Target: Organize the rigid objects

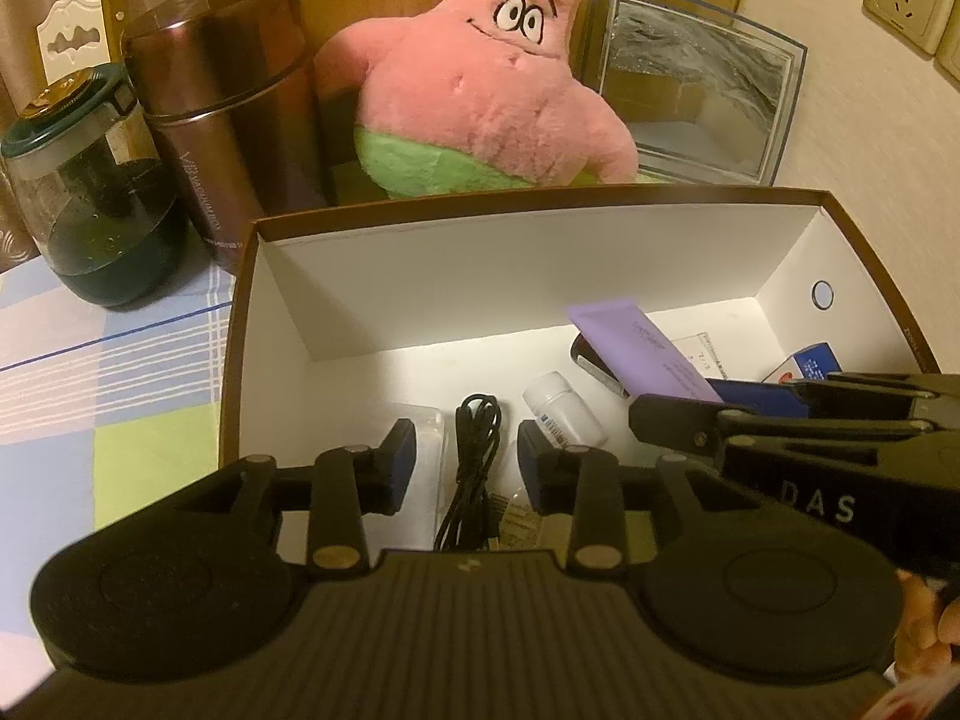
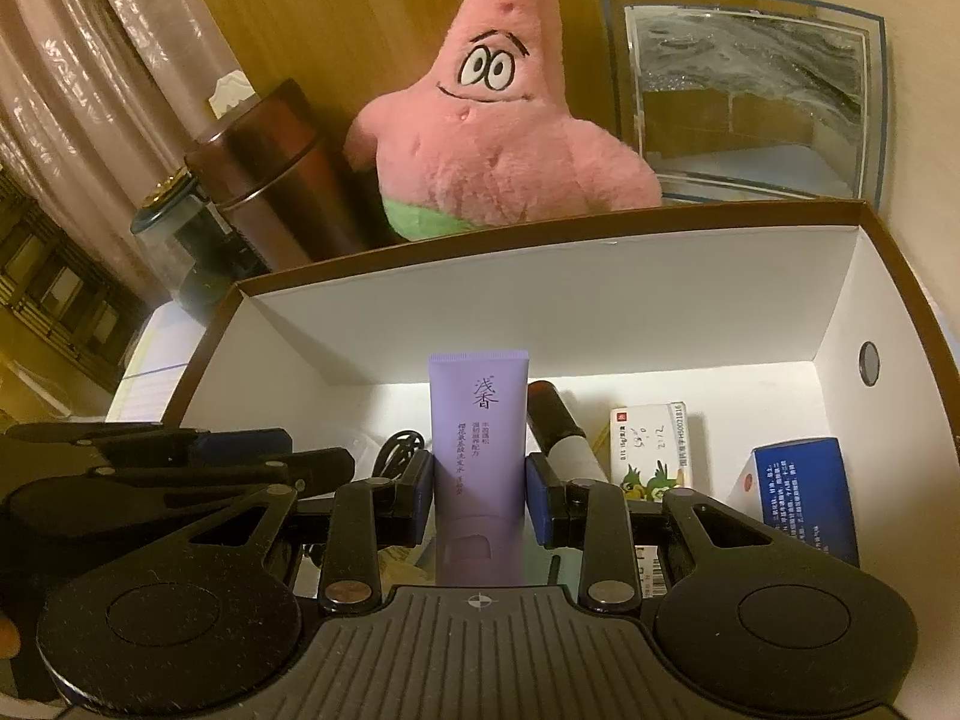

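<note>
An open box, white inside (image 1: 480,276) (image 2: 540,312), holds several small items. My right gripper (image 2: 480,492) is shut on a purple tube (image 2: 478,438) with its pads against both sides, holding it upright over the box floor. From the left wrist view the purple tube (image 1: 648,354) slants in from the right. My left gripper (image 1: 467,459) hangs open over a coiled black cable (image 1: 477,420), its pads clear of it. A white pill bottle (image 1: 561,414) and a clear plastic case (image 1: 431,438) lie beside the cable. The left gripper's body shows at the left edge of the right wrist view.
Two medicine cartons, one white (image 2: 651,444) and one blue (image 2: 804,492), and a dark pen (image 2: 558,426) lie in the box's right half. Behind the box stand a pink star plush (image 1: 480,90), a brown tin (image 1: 234,120), a green-lidded jar (image 1: 90,192) and a glass frame (image 1: 690,84).
</note>
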`<state>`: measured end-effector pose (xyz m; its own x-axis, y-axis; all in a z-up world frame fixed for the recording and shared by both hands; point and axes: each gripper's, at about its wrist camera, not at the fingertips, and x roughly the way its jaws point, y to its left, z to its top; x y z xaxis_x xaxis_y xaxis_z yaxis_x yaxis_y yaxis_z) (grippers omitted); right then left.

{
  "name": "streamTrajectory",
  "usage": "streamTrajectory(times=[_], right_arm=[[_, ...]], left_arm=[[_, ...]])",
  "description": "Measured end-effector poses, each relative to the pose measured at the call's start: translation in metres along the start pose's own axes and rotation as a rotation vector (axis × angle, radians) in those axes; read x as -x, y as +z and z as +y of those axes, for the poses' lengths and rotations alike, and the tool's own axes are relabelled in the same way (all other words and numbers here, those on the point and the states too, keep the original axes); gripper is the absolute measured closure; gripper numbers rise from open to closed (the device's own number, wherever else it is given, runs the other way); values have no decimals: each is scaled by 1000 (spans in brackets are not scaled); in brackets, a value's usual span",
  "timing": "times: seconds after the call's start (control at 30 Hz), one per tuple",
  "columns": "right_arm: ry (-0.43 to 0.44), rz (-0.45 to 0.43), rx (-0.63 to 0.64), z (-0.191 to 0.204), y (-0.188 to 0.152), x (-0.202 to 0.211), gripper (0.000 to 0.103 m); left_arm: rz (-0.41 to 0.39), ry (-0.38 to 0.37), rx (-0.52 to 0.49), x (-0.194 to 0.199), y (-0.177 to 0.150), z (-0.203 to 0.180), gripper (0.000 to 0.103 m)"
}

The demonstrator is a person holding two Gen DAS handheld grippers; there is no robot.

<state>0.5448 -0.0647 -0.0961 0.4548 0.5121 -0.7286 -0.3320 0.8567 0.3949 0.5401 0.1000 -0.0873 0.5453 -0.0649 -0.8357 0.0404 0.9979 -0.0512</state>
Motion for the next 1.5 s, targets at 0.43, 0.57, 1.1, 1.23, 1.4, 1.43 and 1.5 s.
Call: streamTrajectory(times=[0.43,0.57,1.1,1.23,1.4,1.43,1.5], right_arm=[[13,-18,-18,-2,3,9,70],[13,-5,-25,-5,-2,13,70],[18,-63,-52,-9,-22,58,34],[9,-101,-44,-8,-33,81,30],[-9,-143,-34,-8,-48,110,27],[-9,-150,-29,-9,-52,117,27],[-3,-154,-16,-10,-61,129,27]], left_arm=[[-10,2,5,5,-2,4,65],[-11,4,8,8,-3,4,64],[-57,30,-3,43,-17,-8,45],[-96,35,-15,65,-27,-15,40],[-144,58,-18,97,-45,-25,34],[-155,65,-16,105,-50,-28,34],[-177,74,-8,119,-60,-32,34]])
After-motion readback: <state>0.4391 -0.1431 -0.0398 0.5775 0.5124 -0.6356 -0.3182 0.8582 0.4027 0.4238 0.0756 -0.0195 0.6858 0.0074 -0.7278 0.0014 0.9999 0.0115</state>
